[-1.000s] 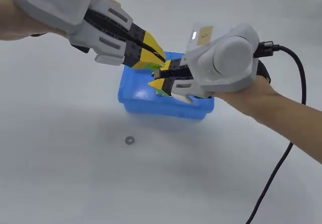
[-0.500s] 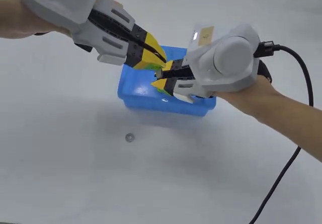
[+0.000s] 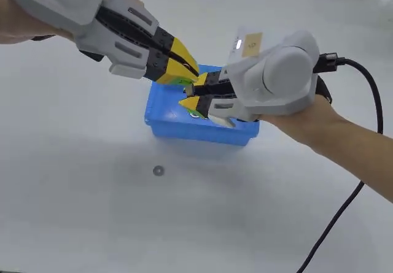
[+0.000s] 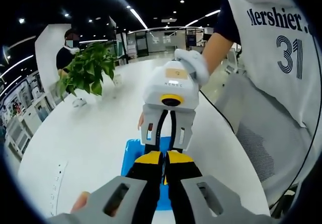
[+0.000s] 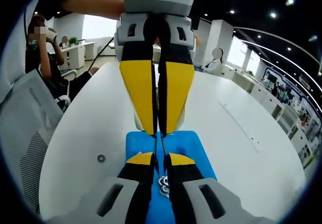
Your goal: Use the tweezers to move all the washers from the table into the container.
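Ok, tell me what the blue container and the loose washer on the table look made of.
Container: likely plastic, uniform bright blue, smooth with a soft sheen. Washer: probably metal, small grey ring with a dull glint; too small to be sure.

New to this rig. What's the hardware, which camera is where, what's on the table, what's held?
No robot: a person holds a two-jaw hand-held gripper in each hand. The wide picture comes from a headset camera looking down at the bench; each round picture comes from a camera riding on one gripper, looking along its jaws. The left hand-held gripper and the right hand-held gripper face each other, tips close, above a blue container. Thin tweezers stick out of the left one's shut jaws and run between the right one's jaws; whether those pinch them is unclear. Several washers lie in the container; one washer lies on the white table.
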